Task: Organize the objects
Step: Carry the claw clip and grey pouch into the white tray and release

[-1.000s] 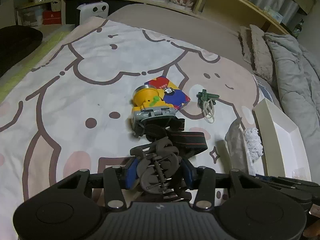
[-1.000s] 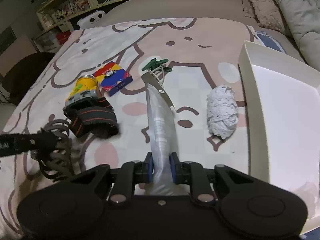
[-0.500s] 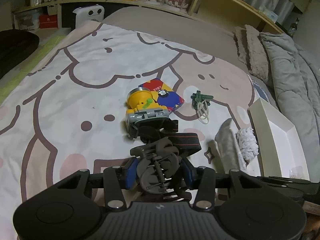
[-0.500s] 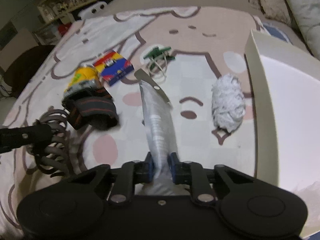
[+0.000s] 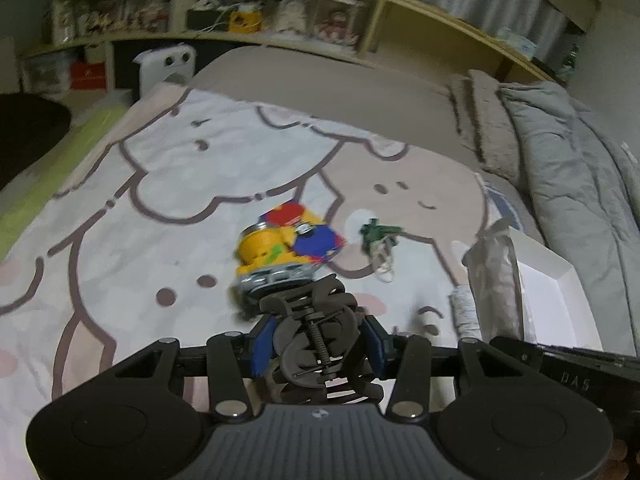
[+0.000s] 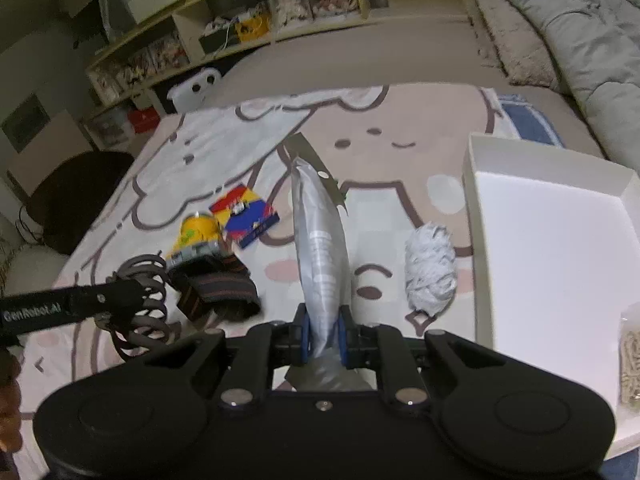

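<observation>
My left gripper (image 5: 318,342) is shut on a dark brown hair claw clip (image 5: 316,336), held above the bed; the clip also shows in the right wrist view (image 6: 138,304). My right gripper (image 6: 323,338) is shut on a long silver foil pouch (image 6: 320,248), raised off the bed and pointing away; the pouch also shows in the left wrist view (image 5: 494,276). A white open box (image 6: 556,240) lies to the right of the pouch. On the blanket lie a yellow tape measure (image 6: 196,240), a black striped strap (image 6: 218,292), a colourful card box (image 6: 244,218), a white yarn ball (image 6: 430,270) and a green clip with cord (image 5: 378,236).
The bed carries a cartoon-print blanket (image 5: 160,216). A grey duvet (image 5: 576,184) and pillows lie at the right. Shelves (image 5: 280,12) with clutter run along the back. A black chair (image 6: 76,196) stands left of the bed. Some beige item (image 6: 630,364) sits in the box's near corner.
Both grippers have lifted and tilted up with their loads. The pouch now hangs clear of the blanket and the view shows more of the shelves.
</observation>
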A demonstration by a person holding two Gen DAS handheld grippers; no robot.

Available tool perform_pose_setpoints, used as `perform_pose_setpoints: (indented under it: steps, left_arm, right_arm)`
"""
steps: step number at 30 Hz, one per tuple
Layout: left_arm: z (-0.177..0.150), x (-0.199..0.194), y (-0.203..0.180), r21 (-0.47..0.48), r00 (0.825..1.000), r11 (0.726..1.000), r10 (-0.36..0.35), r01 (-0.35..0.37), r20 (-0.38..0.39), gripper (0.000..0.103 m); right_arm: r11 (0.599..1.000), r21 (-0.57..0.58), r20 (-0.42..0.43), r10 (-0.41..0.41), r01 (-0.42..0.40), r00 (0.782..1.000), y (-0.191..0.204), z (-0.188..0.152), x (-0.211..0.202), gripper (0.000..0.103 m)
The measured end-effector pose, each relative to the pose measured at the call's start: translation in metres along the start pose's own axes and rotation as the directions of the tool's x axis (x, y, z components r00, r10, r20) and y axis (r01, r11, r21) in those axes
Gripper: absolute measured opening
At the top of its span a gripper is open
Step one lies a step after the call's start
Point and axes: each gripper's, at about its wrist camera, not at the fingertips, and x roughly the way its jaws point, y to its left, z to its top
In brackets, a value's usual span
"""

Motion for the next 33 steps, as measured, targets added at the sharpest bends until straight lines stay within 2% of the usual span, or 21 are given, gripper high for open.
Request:
perform_pose_setpoints:
  steps: [6, 19, 25, 33]
  left_arm:
    - [0.014, -0.013, -0.030, 0.053, 0.999, 0.998, -0.025, 0.023, 0.036, 0.048]
    - [0.023, -0.008, -0.114, 0.155, 0.991, 0.980, -0.129, 0.123, 0.029, 0.048]
    - [0.025, 0.001, -0.161, 0.191, 0.982, 0.965, -0.190, 0.182, 0.023, 0.048]
    - [0.015, 0.027, -0.208, 0.221, 0.971, 0.945, -0.238, 0.240, -0.033, 0.048]
  right_arm:
    - [0.999, 0.044, 0.035, 0.015, -0.017, 0.999, -0.018, 0.011, -0.028, 0.014]
    - [0.983, 0.168, 0.066, -0.086, 0.074, 0.994, -0.107, 0.018, -0.078, 0.015]
    - [0.971, 0.209, 0.061, -0.133, 0.118, 0.989, -0.145, 0.014, -0.088, 0.015]
    - [0.952, 0.263, 0.025, -0.167, 0.155, 0.986, -0.184, 0.005, -0.080, 0.015]
